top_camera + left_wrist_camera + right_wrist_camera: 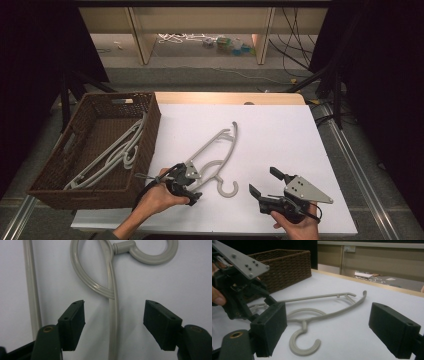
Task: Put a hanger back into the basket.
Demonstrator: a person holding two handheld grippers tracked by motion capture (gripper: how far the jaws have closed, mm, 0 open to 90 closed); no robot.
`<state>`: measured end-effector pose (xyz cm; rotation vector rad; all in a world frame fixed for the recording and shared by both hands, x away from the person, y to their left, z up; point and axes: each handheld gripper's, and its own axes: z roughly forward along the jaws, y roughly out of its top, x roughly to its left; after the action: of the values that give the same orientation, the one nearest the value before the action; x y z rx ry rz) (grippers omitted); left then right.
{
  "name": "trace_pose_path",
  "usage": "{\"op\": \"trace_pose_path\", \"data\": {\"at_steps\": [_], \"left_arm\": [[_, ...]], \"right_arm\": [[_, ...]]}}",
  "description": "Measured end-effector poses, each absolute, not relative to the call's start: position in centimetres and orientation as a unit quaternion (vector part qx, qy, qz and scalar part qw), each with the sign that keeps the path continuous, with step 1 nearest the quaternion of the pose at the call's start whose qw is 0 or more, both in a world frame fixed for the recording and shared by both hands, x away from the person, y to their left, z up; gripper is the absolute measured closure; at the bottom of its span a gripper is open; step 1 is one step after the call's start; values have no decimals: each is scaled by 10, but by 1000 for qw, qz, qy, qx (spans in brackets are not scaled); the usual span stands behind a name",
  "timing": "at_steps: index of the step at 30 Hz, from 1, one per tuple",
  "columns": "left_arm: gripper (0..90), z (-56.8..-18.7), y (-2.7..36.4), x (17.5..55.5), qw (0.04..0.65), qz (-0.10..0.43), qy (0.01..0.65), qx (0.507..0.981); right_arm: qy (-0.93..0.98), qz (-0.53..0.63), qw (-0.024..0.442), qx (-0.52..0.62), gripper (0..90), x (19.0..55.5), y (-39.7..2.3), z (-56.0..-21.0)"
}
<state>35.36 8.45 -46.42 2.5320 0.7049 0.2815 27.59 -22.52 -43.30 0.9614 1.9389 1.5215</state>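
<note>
Partly hidden under the left tongs (192, 187), grey hanger (220, 150) at frame centre, tongs spread astride its arm, wicker basket (150, 125) at left holding more hangers (112, 157), right tongs (264, 182) spread, empty.

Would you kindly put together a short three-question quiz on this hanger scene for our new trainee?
1. True or false: the left gripper already clamps the grey plastic coat hanger on the white table.
2. Where do the other grey hangers lie? A) in the brown woven basket B) on the floor C) in the right gripper
3. Fill in: the right gripper's jaws are ____.

Key:
1. False; the hanger's bar runs between its open pads, untouched.
2. A
3. open, holding nothing
</note>
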Motion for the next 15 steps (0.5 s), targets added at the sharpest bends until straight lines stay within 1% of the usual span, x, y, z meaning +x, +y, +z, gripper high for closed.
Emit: {"op": "trace_pose_path", "data": {"at_steps": [1,2,3,4,7,11,15], "left_arm": [[397,-464,83,355,240,94,258,931],[397,-466,82,356,237,101,264,930],[440,-465,81,357,229,99,257,933],[440,-464,81,358,219,98,254,937],[500,-466,79,362,220,86,259,937],[544,-469,78,366,221,69,273,934],[561,-469,78,369,219,57,279,933]], "right_arm": [[707,563,243,352,158,276,-224,-434],[707,563,243,352,158,276,-224,-434],[712,556,245,352,158,276,-225,-433],[712,556,245,352,158,276,-225,-433],[713,553,247,353,159,275,-225,-433],[716,549,246,354,159,275,-226,-432],[713,553,248,353,159,275,-225,-432]]}}
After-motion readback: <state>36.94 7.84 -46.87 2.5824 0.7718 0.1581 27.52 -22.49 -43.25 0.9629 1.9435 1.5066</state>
